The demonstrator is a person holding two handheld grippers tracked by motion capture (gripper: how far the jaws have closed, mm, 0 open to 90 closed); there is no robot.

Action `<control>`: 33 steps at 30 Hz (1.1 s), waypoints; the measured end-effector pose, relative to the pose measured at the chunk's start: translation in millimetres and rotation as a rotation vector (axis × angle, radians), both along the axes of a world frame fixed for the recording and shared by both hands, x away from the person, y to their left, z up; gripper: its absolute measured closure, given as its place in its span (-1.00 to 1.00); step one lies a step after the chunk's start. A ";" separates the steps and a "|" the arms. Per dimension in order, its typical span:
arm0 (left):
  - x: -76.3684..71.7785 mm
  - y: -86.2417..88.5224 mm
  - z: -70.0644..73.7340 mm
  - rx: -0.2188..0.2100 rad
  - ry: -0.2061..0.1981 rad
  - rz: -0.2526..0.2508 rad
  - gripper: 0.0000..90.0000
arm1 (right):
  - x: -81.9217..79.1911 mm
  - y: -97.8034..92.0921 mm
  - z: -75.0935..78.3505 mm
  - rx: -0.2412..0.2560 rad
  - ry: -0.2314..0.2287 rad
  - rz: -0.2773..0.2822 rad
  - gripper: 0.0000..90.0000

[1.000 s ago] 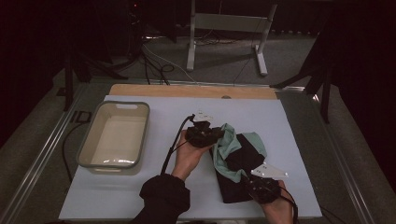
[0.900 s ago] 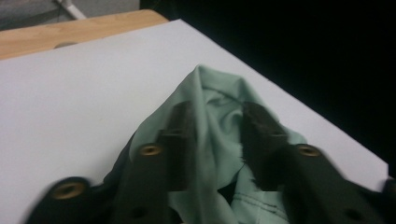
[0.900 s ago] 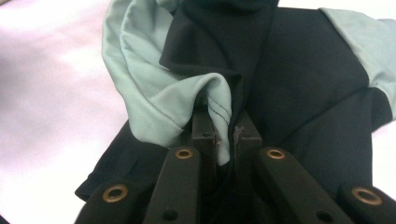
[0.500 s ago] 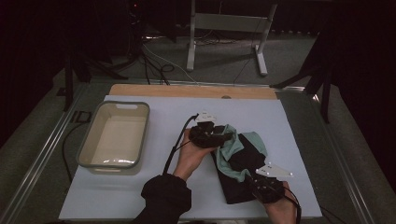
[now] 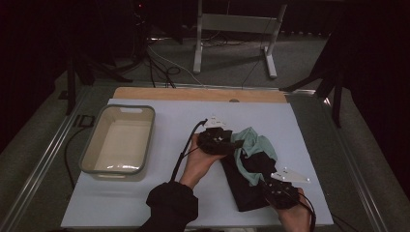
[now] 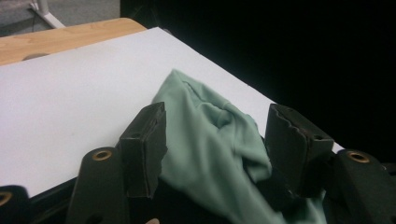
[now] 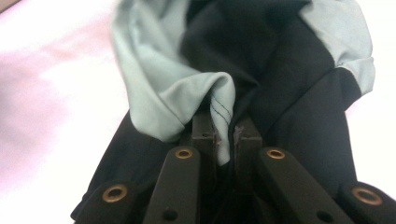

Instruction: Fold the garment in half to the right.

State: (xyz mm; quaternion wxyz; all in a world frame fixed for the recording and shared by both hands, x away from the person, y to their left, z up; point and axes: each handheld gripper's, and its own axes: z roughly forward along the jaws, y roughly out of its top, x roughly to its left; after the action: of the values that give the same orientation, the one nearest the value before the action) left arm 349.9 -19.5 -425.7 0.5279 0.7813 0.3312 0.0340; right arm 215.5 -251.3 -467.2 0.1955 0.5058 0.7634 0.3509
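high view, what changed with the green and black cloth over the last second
The left tongs slid a little to the right, onto the green and black cloth, jaws open around its green fold. The cloth bunched up more toward the right tongs, which stayed clamped on a green hem. The tub did not move.

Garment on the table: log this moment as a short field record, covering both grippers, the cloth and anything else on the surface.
garment: green-and-black cloth, bunched on the white table, right of centre
left gripper: jaws spread wide, green fabric lying between them, not pinched
right gripper: jaws closed on a stitched green hem
garment edge: black part reaches toward the near table edge by the right gripper
other item: beige tub, left side, nothing visible inside
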 end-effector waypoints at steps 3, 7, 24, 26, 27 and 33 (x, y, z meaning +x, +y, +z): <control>-1.3 4.3 -2.1 0.001 0.000 0.014 -0.22 | 0.4 -3.6 0.2 0.003 -0.002 -0.013 0.85; -3.4 12.2 -7.0 0.009 0.003 0.041 -0.31 | 1.0 -7.6 -1.4 0.010 0.012 -0.018 0.75; -9.2 35.6 -17.6 0.020 0.020 0.092 -0.55 | -1.8 -16.7 18.0 0.012 -0.084 -0.021 -0.27; -9.5 36.9 -17.9 0.021 0.019 0.092 -0.57 | -1.2 -16.3 20.4 0.017 -0.091 -0.013 -0.29; -9.7 37.5 -18.0 0.023 0.018 0.095 -0.57 | -1.0 -16.2 21.8 0.019 -0.097 -0.008 -0.31; -10.0 40.7 -18.1 0.021 0.017 0.103 -0.61 | 5.5 -13.3 27.7 0.012 -0.114 0.014 -0.31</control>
State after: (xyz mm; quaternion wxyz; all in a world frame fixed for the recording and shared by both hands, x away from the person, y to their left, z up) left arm 339.9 21.2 -443.8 0.5146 0.7688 0.3751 0.0581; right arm 221.0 -264.6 -439.4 0.2333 0.4807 0.7526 0.3850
